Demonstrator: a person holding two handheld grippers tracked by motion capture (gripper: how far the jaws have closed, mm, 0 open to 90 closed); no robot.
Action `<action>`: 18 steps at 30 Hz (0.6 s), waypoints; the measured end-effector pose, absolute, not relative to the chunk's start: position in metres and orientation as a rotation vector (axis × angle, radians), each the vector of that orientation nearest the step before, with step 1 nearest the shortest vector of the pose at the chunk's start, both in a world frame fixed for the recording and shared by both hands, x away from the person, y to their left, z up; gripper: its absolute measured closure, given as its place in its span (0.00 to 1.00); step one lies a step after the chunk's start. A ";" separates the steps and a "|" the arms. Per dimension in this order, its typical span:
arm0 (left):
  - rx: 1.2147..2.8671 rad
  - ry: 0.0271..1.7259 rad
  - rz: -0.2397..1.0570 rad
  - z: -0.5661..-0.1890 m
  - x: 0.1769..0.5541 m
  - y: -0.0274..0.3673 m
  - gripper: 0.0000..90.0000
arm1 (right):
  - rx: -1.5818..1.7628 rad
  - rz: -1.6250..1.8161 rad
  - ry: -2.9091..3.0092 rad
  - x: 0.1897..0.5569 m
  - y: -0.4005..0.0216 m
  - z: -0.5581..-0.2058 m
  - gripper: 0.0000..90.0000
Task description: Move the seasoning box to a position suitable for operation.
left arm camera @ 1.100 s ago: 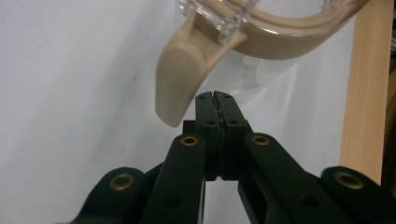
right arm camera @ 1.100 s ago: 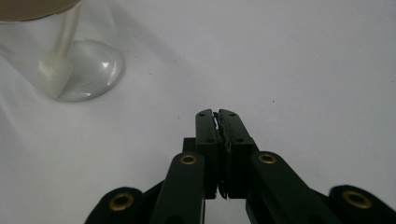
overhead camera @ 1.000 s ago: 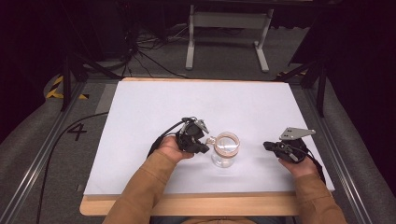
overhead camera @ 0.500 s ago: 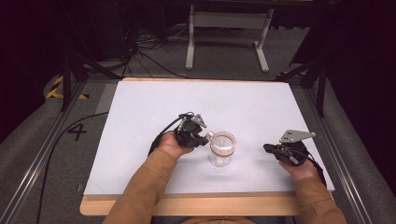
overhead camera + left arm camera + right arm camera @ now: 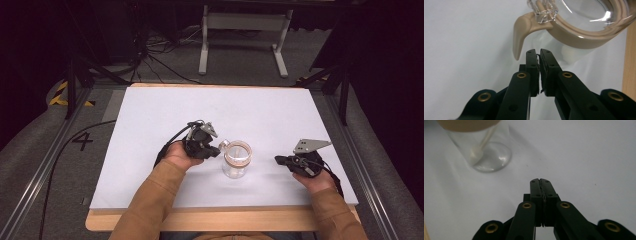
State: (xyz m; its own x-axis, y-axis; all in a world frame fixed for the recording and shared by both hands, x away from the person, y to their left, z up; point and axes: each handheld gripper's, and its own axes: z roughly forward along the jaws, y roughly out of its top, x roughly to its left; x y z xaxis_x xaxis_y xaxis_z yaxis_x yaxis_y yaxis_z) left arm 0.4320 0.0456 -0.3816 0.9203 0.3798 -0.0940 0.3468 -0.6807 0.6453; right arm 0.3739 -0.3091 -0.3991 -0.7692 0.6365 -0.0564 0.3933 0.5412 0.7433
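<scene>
A clear glass jar (image 5: 236, 161) with a tan lid ring stands upright on the white table top (image 5: 150, 120), near its front middle. Close up, the jar's tan ring (image 5: 579, 35) carries a clear hinge and a tan tab (image 5: 520, 35) that hangs down. My left gripper (image 5: 216, 151) is shut and empty, its tips just left of the jar and beneath that tab; its jaws (image 5: 539, 53) stand pressed together. My right gripper (image 5: 278, 160) is shut and empty, resting low to the right of the jar. The jar's base (image 5: 490, 157) sits ahead and left of the right gripper (image 5: 540, 180).
The table's wooden front edge (image 5: 220, 219) runs below my forearms. A grey metal stand (image 5: 245, 30) sits on the floor beyond the table. A black cable (image 5: 75, 145) trails off the table's left side. Bare white surface lies behind the jar.
My left gripper has crept a little to the right, closer to the jar's lid. The jar and my right gripper have stayed where they were.
</scene>
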 end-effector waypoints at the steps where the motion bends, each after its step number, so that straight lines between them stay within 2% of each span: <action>1: 2.375 0.531 0.066 -0.380 0.431 0.050 0.95 | 0.843 1.080 2.467 0.376 -0.305 -0.399 1.00; 6: 2.324 0.644 0.104 -0.378 0.425 0.076 0.95 | 0.768 1.093 2.529 0.384 -0.277 -0.401 1.00; 18: 2.308 0.737 0.115 -0.382 0.415 0.103 0.95 | 0.682 1.052 2.597 0.399 -0.241 -0.409 1.00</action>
State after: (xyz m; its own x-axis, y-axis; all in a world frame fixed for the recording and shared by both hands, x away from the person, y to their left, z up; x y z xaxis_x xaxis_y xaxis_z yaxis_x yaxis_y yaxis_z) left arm 0.4150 0.1035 -0.3821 0.8340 0.5385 -0.1204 0.4763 -0.5923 0.6499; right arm 0.3989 -0.2408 -0.4089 -0.8570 0.5118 -0.0598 0.3261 0.6285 0.7062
